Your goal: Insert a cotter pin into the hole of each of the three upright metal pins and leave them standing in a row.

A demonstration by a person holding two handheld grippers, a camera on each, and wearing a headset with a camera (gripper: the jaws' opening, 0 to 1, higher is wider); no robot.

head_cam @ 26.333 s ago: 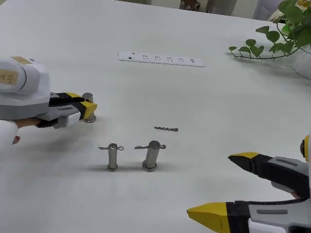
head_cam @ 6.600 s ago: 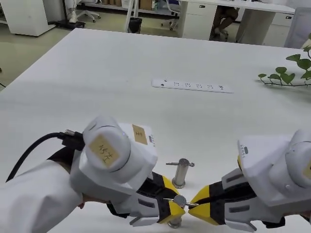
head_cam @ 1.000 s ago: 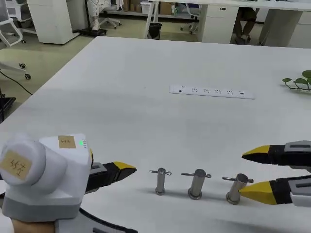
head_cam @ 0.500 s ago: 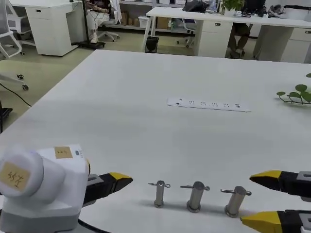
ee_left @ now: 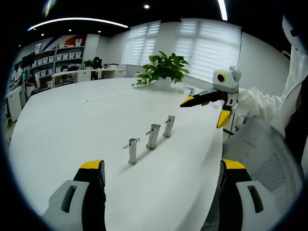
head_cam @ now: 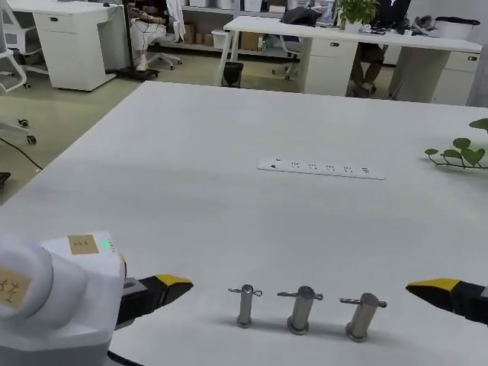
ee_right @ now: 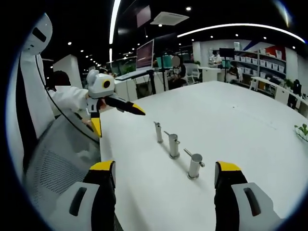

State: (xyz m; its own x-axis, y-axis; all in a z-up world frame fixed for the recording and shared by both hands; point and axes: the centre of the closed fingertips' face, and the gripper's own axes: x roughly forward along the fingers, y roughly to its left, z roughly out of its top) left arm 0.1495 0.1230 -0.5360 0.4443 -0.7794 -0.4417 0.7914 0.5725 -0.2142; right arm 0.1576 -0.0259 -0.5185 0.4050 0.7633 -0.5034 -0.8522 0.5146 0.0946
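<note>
Pins first: three metal pins (head_cam: pixel 299 311) stand upright in a row on the white bench (head_cam: pixel 191 152), near its front edge, spaced apart and not touching one another. Each has a cotter pin (head_cam: pixel 363 303) lying crosswise through its head and sticking out on both sides. I see my left claw (ee_left: pixel 162 167) spread wide, its yellow-tipped jaws holding nothing. It sits off the left end of the row, well apart from the nearest pin. My right claw (ee_right: pixel 165 168) is likewise spread wide and holds nothing, off the right end of the row and clear of the last pin. In the left gripper view the row runs away from me toward the right claw, which hangs over the bench edge. A white power strip (head_cam: pixel 320 168) lies farther back on the bench, and a leafy plant (head_cam: pixel 457 152) trails in at the far right.
</note>
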